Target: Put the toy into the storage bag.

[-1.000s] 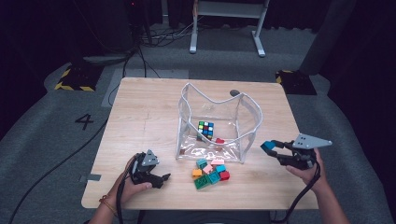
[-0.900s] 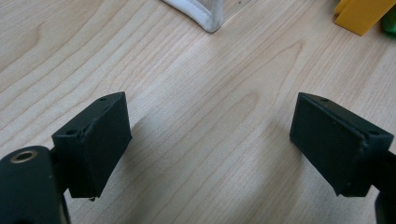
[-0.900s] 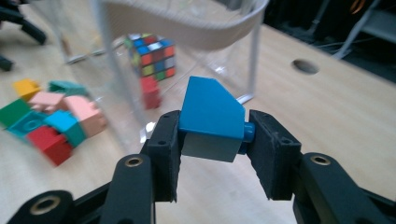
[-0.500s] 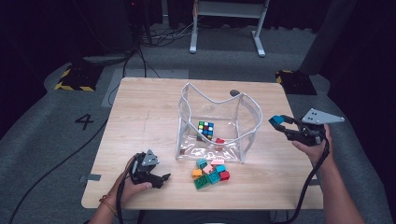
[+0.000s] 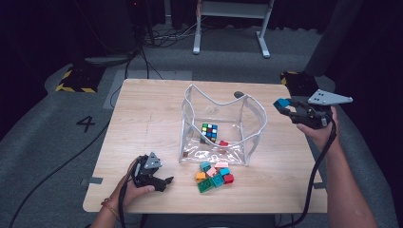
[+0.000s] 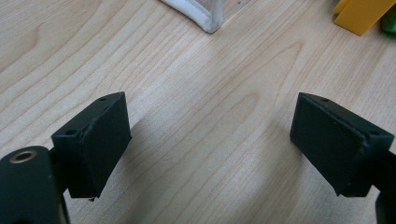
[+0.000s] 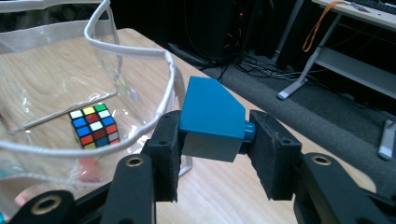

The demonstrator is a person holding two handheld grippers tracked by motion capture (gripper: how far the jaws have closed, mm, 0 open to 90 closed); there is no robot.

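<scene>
- High view: the left tongs (image 5: 164, 181) rest low on the tabletop (image 5: 142, 118) near its front left corner, held in the person's left hand (image 5: 130, 185).
- Left gripper view: those tongs (image 6: 210, 144) are spread wide over bare wood, nothing between the pads; a corner of the clear bag (image 6: 205, 14) and a yellow brick (image 6: 362, 14) sit at the top edge.
- High view: the clear bag (image 5: 252, 128) stands mid-tabletop with a puzzle cube (image 5: 209, 132) inside; loose toy bricks (image 5: 215, 173) lie just in front of it.
- High view: the right tongs (image 5: 284, 107) hang in the air beside the bag's right rim.
- Right gripper view: the right tongs (image 7: 212, 140) pinch a blue brick (image 7: 210, 114), its stud against one pad; the puzzle cube (image 7: 93, 125) shows below through the bag.
</scene>
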